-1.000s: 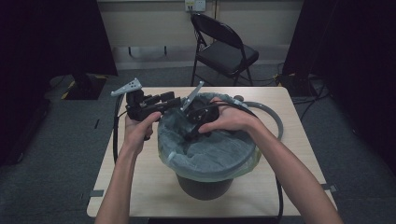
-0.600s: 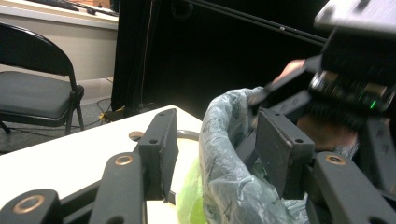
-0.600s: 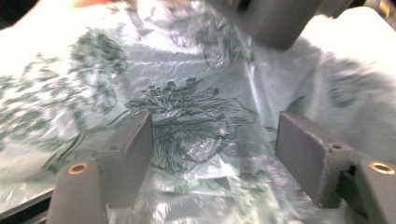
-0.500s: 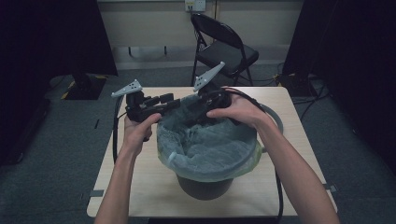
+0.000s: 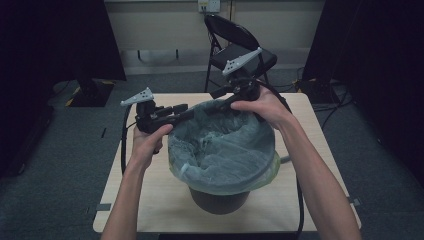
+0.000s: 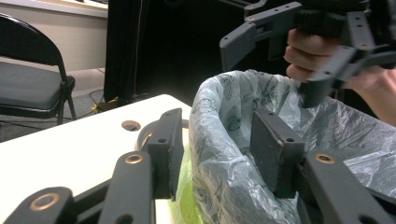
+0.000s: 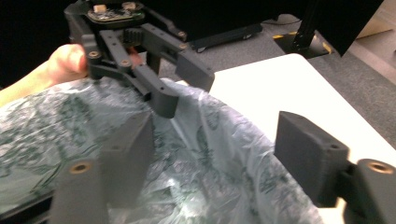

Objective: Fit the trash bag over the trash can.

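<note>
At bin (image 5: 220, 197) centre of tabletop (image 5: 150, 200): left gripper (image 5: 186, 113) fingers half open, straddling the bag (image 5: 220, 150) rim, grip unclear. Right gripper (image 5: 220, 100) above far rim, fingers just reopened wide, empty.

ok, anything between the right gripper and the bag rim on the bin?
Nothing visible. The right gripper hangs open just above the far edge of the bag, with only air below its jaws. The left gripper straddles the bag's near-left rim, off to the side and out of that path.
</note>
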The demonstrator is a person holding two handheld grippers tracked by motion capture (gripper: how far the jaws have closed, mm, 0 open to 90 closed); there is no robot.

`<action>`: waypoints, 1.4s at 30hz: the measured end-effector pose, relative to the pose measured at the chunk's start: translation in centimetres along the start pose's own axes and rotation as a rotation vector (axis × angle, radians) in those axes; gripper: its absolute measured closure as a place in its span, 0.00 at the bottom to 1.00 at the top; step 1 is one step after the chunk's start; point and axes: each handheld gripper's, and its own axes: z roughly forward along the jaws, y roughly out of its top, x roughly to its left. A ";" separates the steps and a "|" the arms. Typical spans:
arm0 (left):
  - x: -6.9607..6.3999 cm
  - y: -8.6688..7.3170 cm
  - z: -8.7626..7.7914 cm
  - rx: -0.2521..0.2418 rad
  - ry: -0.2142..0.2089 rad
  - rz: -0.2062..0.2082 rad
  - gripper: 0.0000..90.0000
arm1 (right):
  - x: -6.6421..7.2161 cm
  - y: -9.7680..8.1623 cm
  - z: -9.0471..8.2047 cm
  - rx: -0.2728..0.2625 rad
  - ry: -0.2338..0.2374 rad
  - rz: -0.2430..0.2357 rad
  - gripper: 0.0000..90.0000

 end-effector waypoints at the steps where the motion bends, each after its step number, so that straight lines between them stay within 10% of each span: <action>1: 0.0 0.0 0.0 -0.005 0.009 -0.003 0.57 | 0.1 0.0 -0.2 0.002 -0.006 -0.012 0.30; 27: 0.4 0.1 -0.3 -0.026 0.057 -0.012 0.47 | -3.0 -4.9 -3.9 -0.094 -0.253 0.115 0.51; 42: 1.6 0.1 -3.2 -0.070 0.114 -0.040 0.39 | -3.9 -9.2 -6.3 -0.189 -0.387 0.241 0.43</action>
